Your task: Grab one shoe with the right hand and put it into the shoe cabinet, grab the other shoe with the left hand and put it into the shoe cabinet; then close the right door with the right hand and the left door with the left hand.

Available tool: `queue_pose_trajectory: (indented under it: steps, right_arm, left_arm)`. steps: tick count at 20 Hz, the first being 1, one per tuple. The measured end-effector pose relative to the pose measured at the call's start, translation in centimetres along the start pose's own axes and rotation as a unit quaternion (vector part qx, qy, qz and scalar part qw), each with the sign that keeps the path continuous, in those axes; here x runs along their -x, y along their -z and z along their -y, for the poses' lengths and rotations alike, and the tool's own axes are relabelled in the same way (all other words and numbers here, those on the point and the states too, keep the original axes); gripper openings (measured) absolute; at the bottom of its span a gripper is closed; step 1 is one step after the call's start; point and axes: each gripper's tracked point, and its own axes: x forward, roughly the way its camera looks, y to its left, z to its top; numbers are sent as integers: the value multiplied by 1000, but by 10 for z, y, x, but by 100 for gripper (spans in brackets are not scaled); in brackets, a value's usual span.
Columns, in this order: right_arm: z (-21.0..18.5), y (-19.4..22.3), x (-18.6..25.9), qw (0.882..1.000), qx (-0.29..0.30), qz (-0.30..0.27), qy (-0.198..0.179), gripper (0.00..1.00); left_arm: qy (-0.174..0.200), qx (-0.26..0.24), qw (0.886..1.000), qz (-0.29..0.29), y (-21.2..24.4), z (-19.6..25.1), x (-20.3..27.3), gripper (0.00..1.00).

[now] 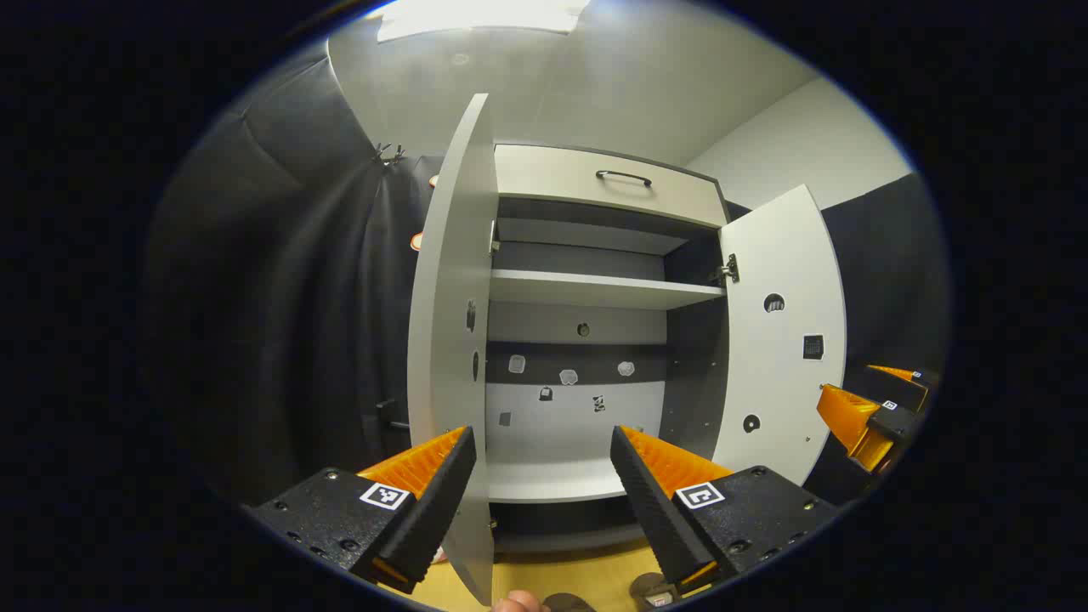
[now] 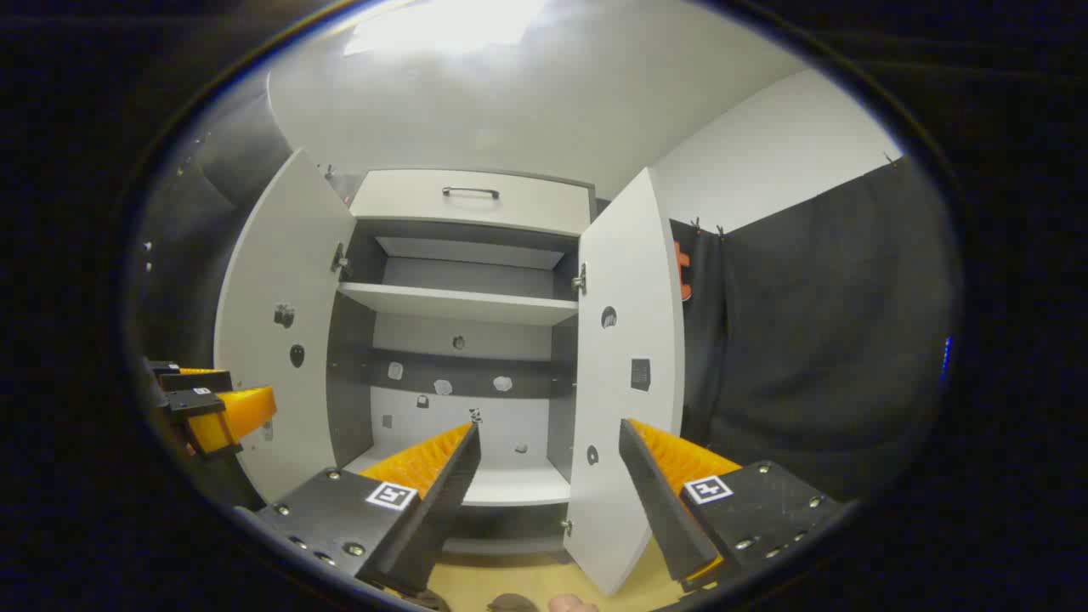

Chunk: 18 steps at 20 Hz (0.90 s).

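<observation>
Shoe cabinet (image 1: pixel 595 289) stands straight ahead in both views, pale grey with a darker interior, both of its doors swung wide. A drawer front (image 1: pixel 608 183) with a dark bar handle (image 1: pixel 623 177) runs across its top, and below that a single shelf (image 1: pixel 595 291) crosses the opening. The bottom board (image 1: pixel 552 480) of the cabinet is bare where it shows, with small stickers dotted over the back panel above it.

In the left gripper view the left tool (image 1: pixel 539 455) hangs in front of the lower compartment with its two fingers spread well apart and nothing between them. The left door (image 1: pixel 450 340) is seen nearly edge-on, its free edge running down just beside the tool's left finger (image 1: pixel 429 493); whether they touch cannot be told. The right door (image 1: pixel 782 340) stands open farther off, and beyond its edge the right tool (image 1: pixel 867 412) shows at the right rim.

In the right gripper view the right tool (image 2: pixel 549 450) is likewise spread wide and empty. The right door (image 2: pixel 629 374) hangs between its fingers, the door's lower corner dropping down near the right finger (image 2: pixel 667 501). The left door (image 2: pixel 276 340) stands open on the far side, with the left tool (image 2: pixel 212 408) just in front of it at the left rim.

Light wooden floor (image 1: pixel 552 582) lies below the cabinet. At the bottom edge of each view small rounded shapes peek in, possibly the toes of the shoes (image 2: pixel 544 603), too cropped to be sure. Black cloth (image 2: pixel 807 340) drapes the booth on either side.
</observation>
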Motion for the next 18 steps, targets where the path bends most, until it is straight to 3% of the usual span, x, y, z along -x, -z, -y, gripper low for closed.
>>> queue_pose_trajectory:
  steps: [2,4,8,17,18]
  right_arm:
    - [-1,-1,0,1000,-8,1,-3,94]
    - [-2,-2,0,1000,-14,5,-3,98]
    - [-4,5,0,1000,-13,-2,-8,98]
    - [-12,51,6,999,4,-41,-16,99]
    - [-12,65,8,998,8,-53,-15,94]
  left_arm:
    - [-2,-7,1000,-3,0,-1,1,98]
    - [-4,-12,1000,-2,-1,-3,4,98]
    - [-15,-14,1000,2,-5,-11,8,98]
    - [-42,-11,999,12,-12,-30,12,98]
    - [-44,-9,999,13,-13,-32,13,98]
